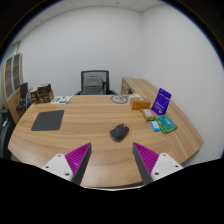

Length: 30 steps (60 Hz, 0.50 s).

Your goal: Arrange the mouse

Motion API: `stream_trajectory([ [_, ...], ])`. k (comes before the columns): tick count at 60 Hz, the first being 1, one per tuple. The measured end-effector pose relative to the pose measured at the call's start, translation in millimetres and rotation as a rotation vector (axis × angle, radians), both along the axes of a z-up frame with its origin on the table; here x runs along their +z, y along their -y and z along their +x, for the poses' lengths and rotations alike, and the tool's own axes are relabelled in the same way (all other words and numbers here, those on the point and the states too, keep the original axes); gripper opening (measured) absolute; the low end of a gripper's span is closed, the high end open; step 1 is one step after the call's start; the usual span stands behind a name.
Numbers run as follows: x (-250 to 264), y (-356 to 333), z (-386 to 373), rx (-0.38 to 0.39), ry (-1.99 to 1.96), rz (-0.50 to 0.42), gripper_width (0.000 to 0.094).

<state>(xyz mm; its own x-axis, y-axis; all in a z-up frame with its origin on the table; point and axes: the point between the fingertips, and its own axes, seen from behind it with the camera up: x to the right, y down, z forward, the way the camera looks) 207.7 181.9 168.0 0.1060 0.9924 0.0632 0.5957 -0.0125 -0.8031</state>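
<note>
My gripper (112,163) hangs with fingers spread apart, holding nothing. The mouse (119,131) sits on the desk (95,140) ahead, right of the mousepad (47,121).

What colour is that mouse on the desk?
Black mouse, seen in the gripper view.

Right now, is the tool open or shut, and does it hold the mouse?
Open and empty. The tool has a wide gap between its fingers, and the mouse lies on the table just beyond them, untouched.
</note>
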Motion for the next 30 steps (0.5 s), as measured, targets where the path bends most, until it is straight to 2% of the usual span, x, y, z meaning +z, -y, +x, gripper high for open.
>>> stream_trajectory([
  [30, -69.2, -63.9, -45.9, 0.029, 0.047, 0.000, 0.0841],
])
